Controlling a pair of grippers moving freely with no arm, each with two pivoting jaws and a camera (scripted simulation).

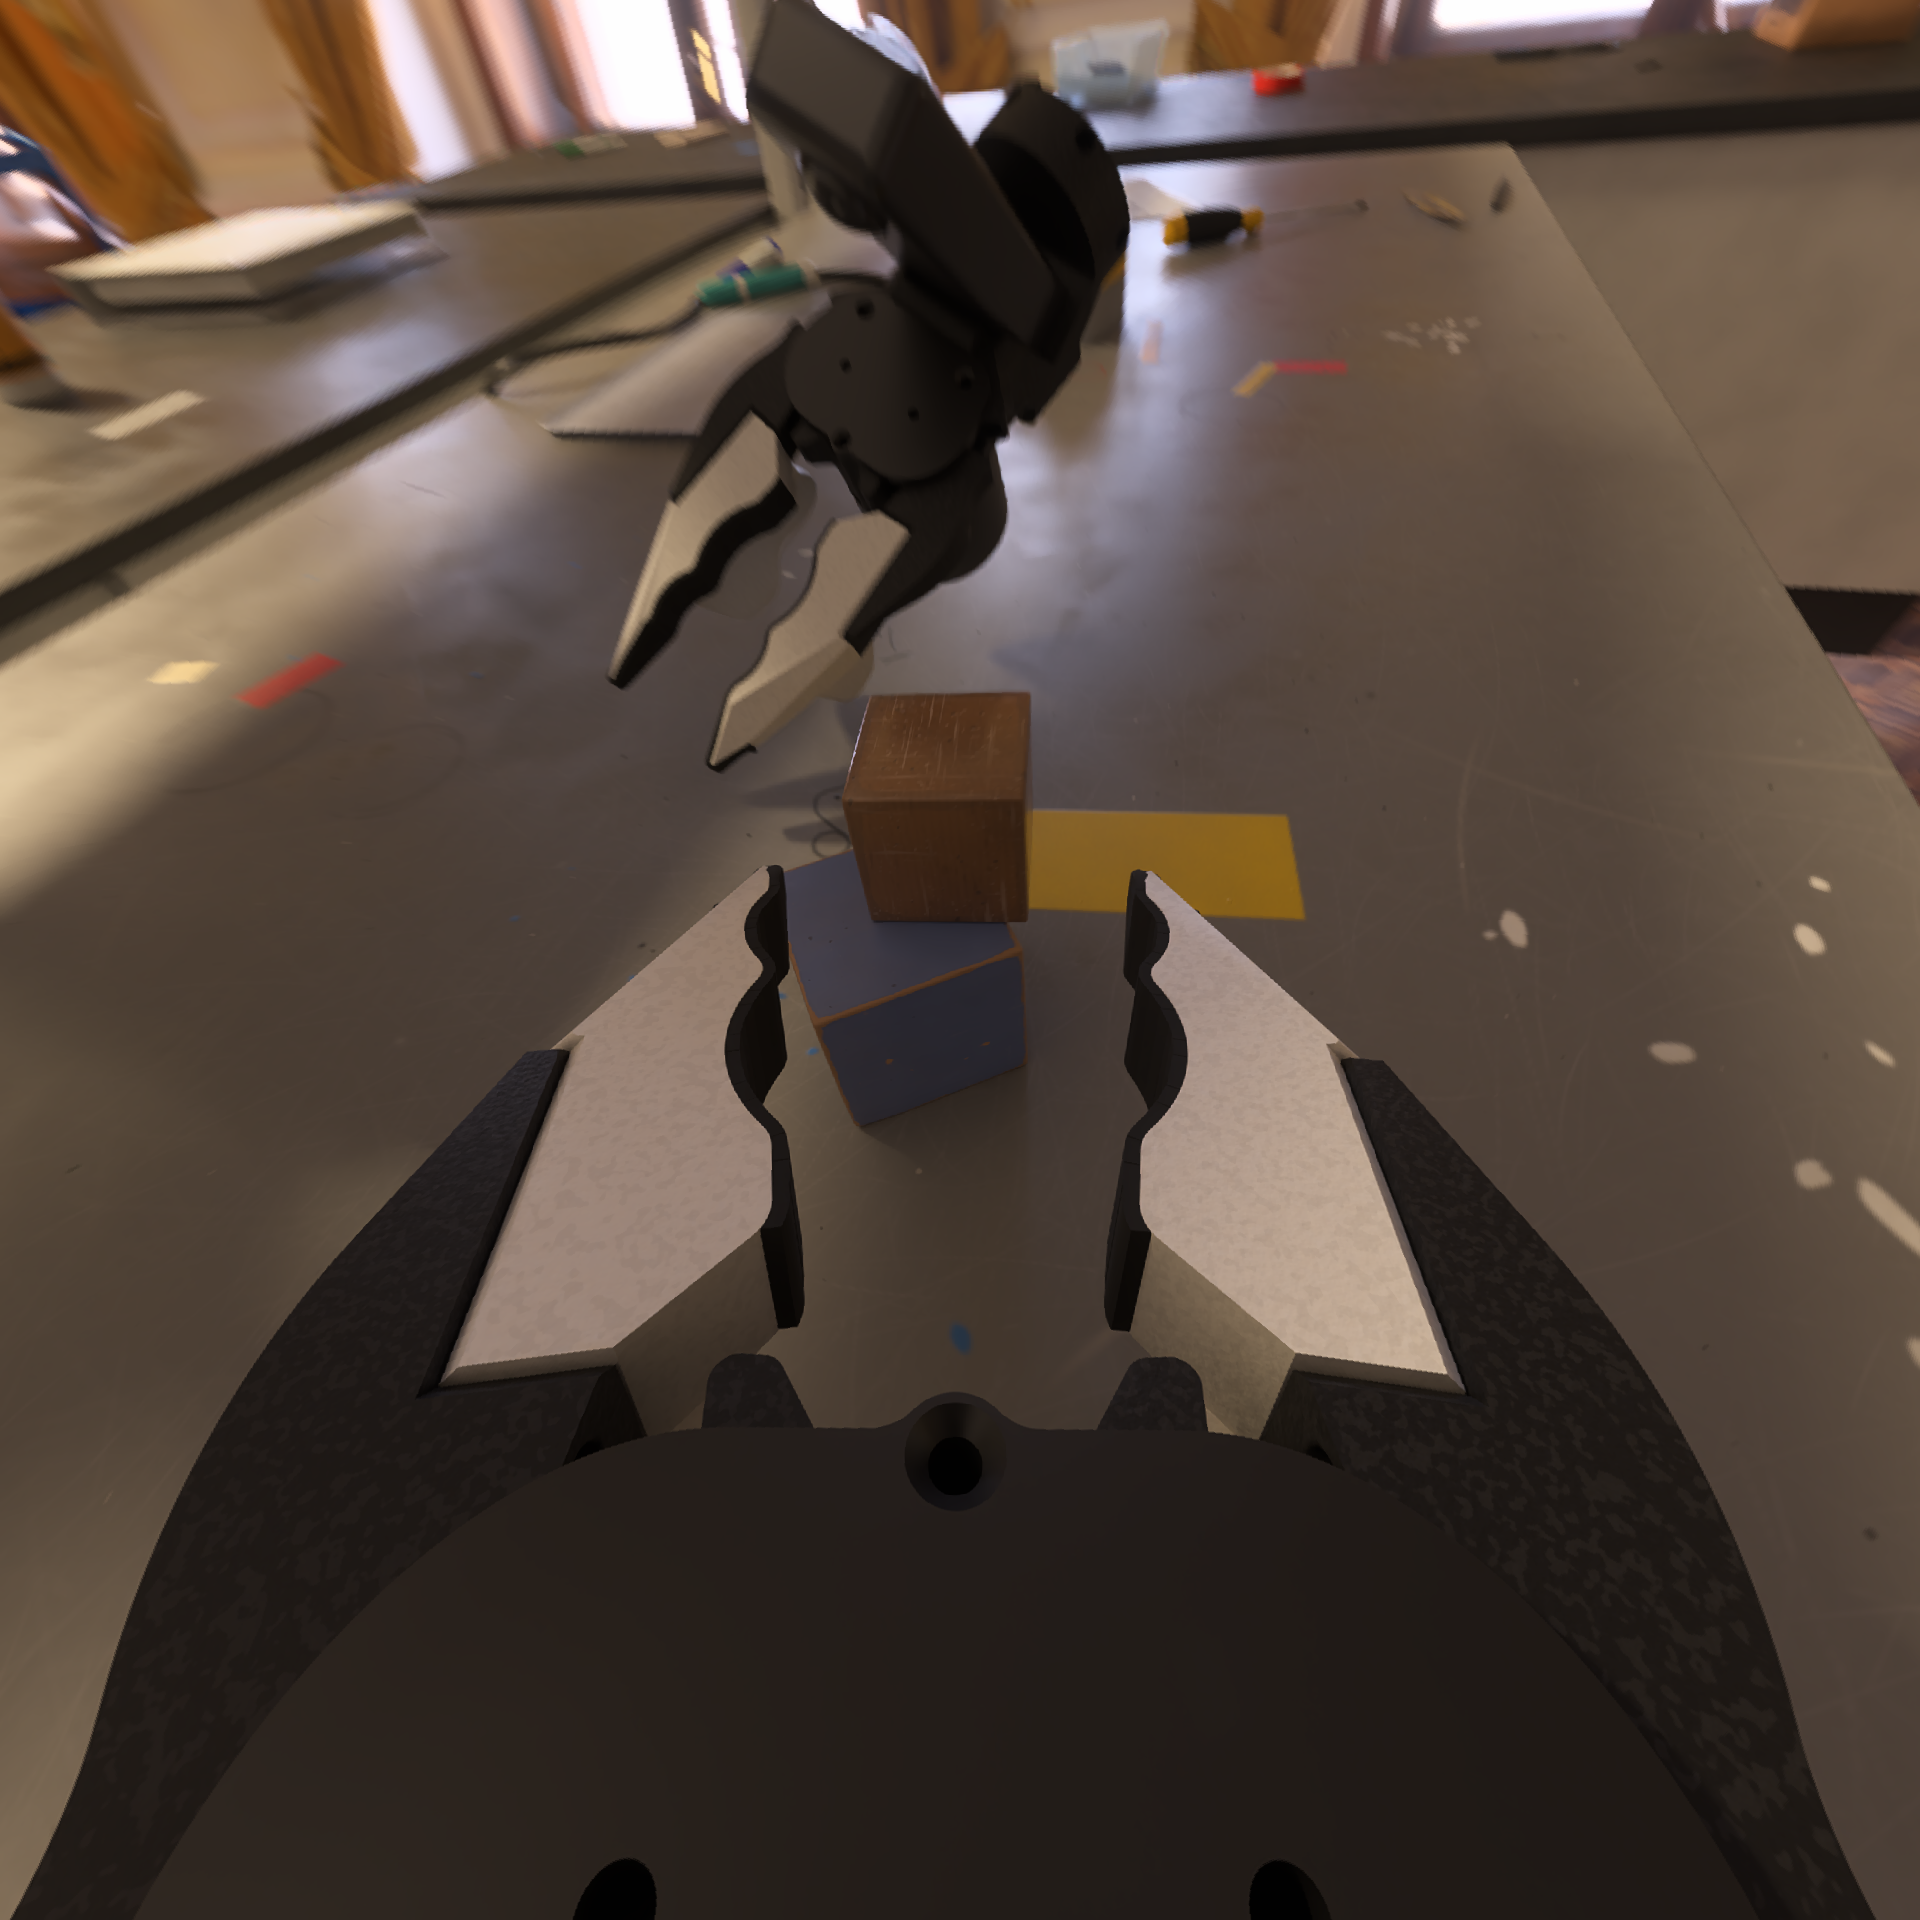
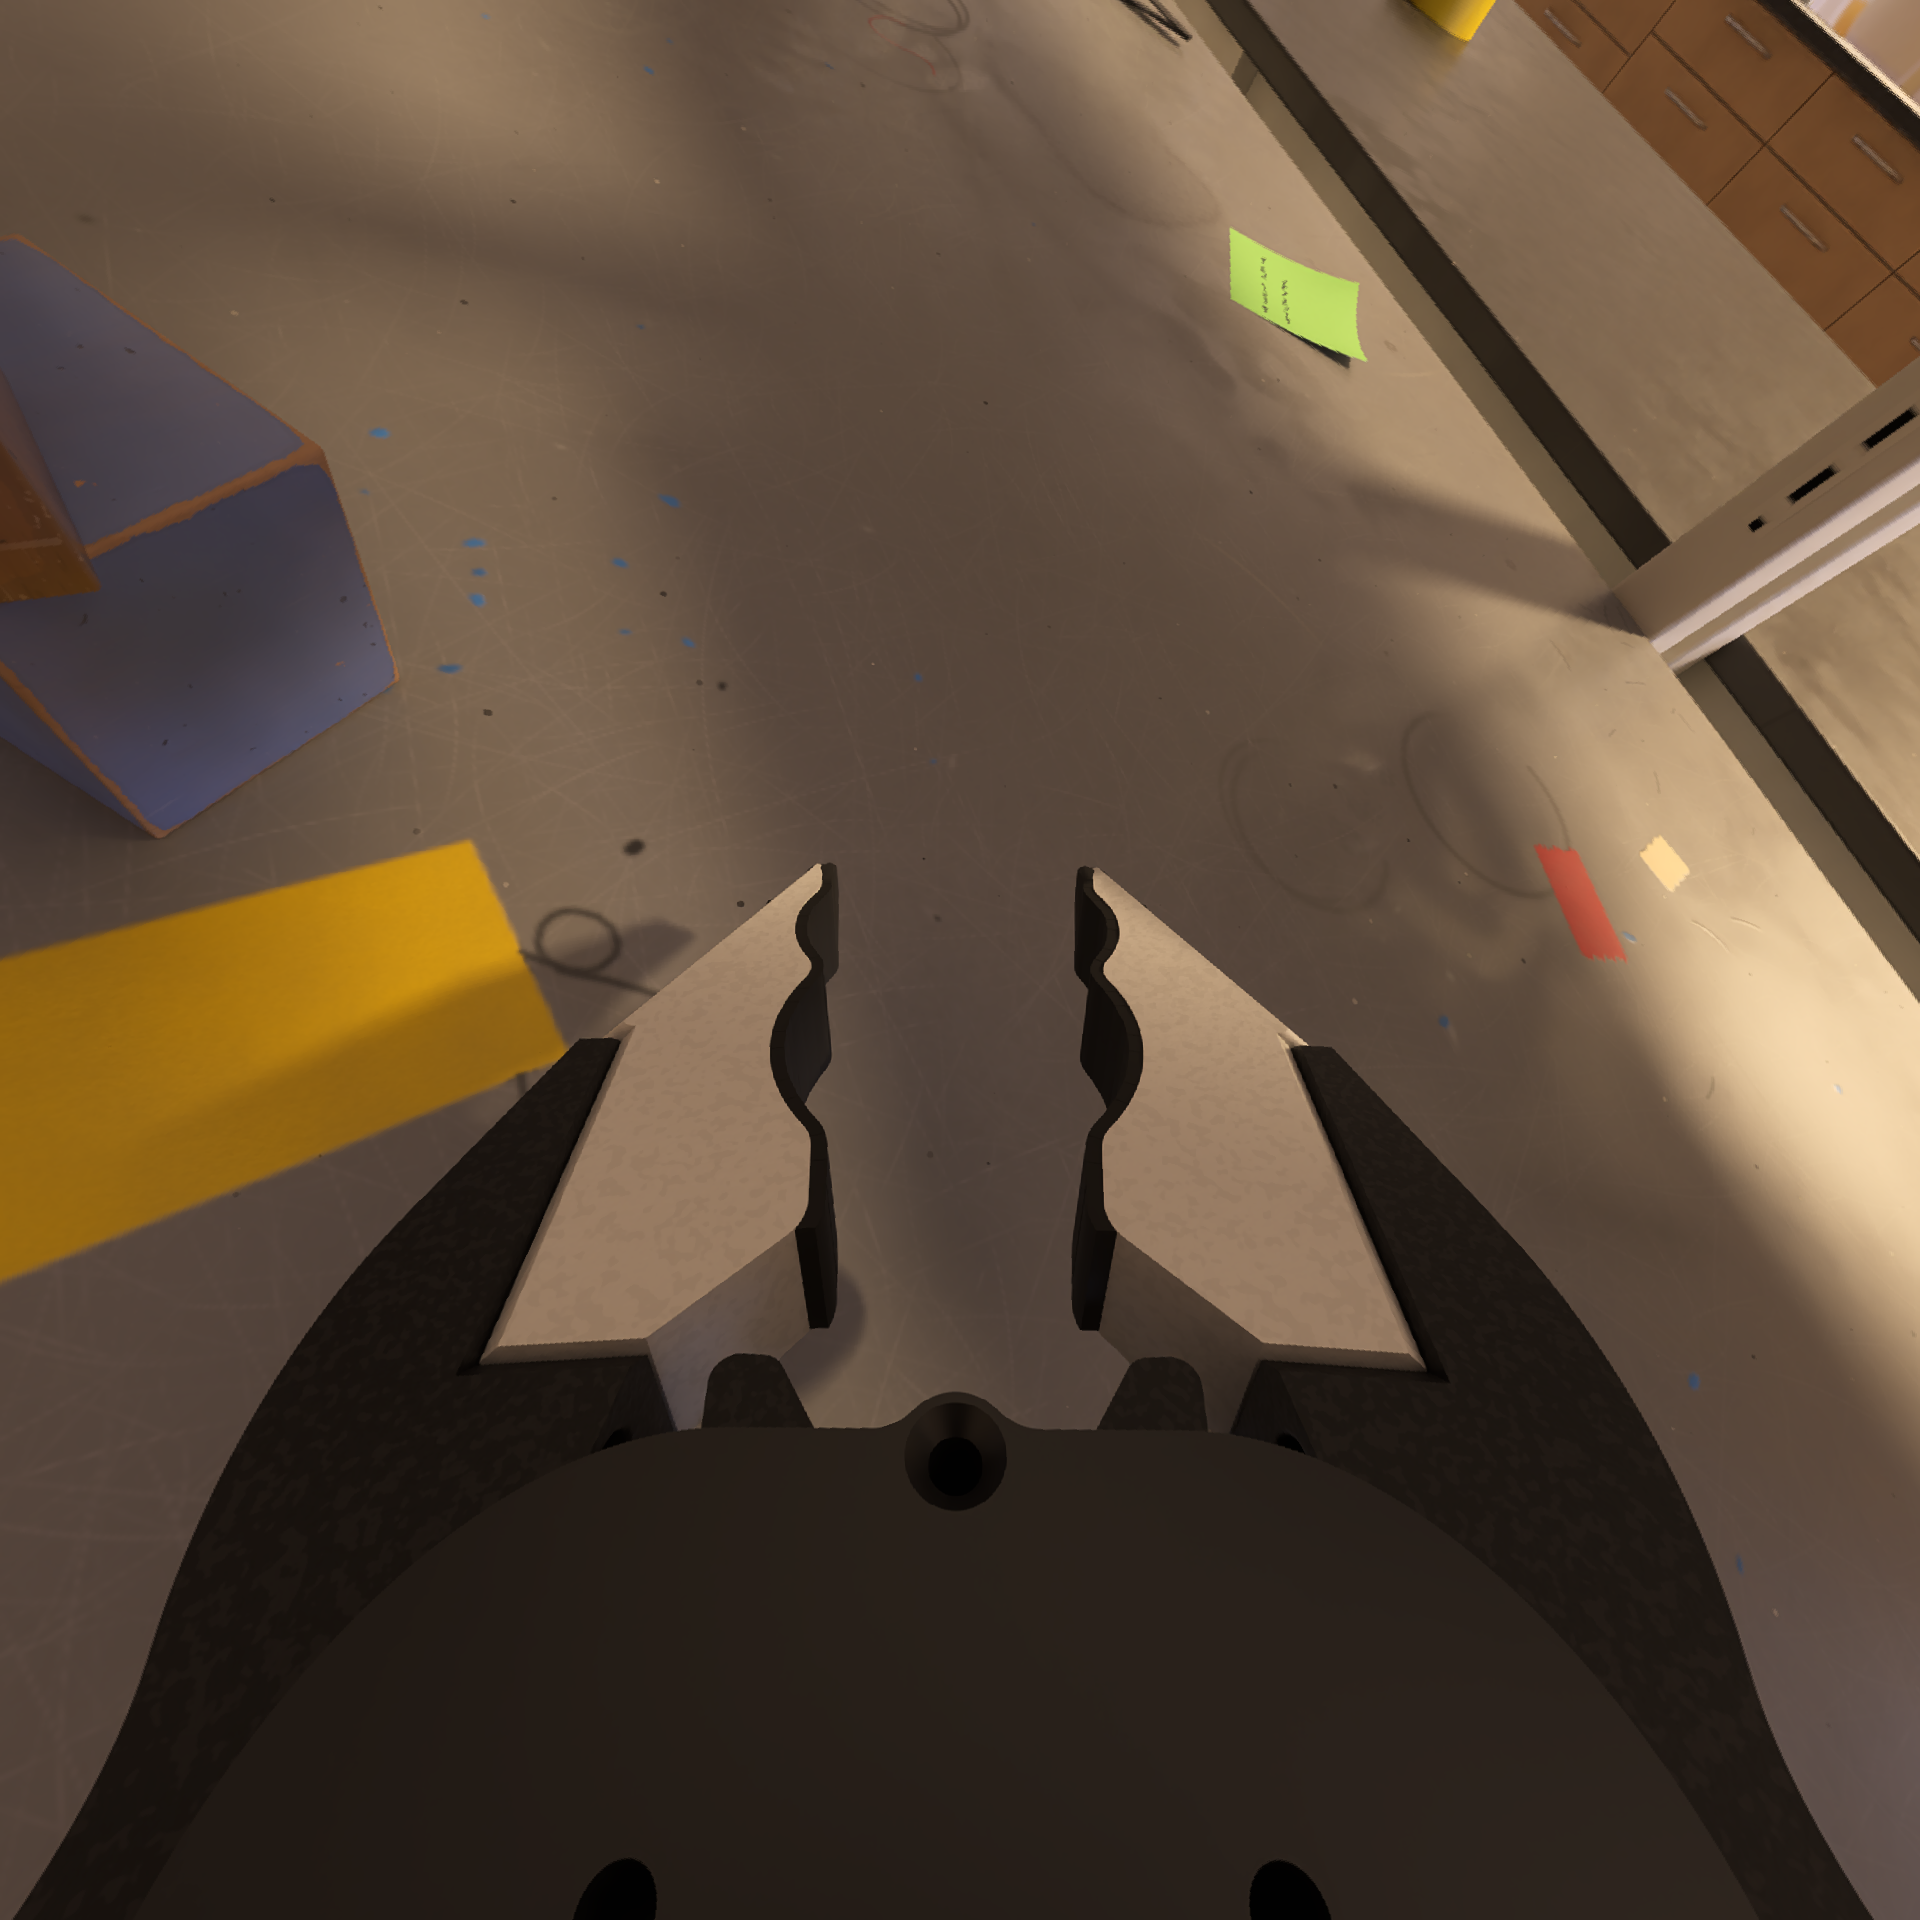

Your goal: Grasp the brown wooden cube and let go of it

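The brown wooden cube (image 1: pixel 940 805) rests on top of a blue cube (image 1: pixel 914 1023) on the grey table. My left gripper (image 1: pixel 956 883) is open and empty; its fingertips flank the near side of the stack, just short of the brown cube. My right gripper (image 1: pixel 675 717) is open and empty, hovering above the table beyond and left of the cubes. In the right wrist view the right gripper (image 2: pixel 954 873) points at bare table, with the blue cube (image 2: pixel 187 582) at the left edge and a corner of the brown cube (image 2: pixel 36 530) on it.
A yellow tape strip (image 1: pixel 1164 862) lies on the table right of the cubes, also in the right wrist view (image 2: pixel 239 1039). A green sticky note (image 2: pixel 1294 296) and red tape (image 2: pixel 1579 899) lie farther off. A screwdriver (image 1: pixel 1216 223) and a book (image 1: pixel 249 260) lie at the back.
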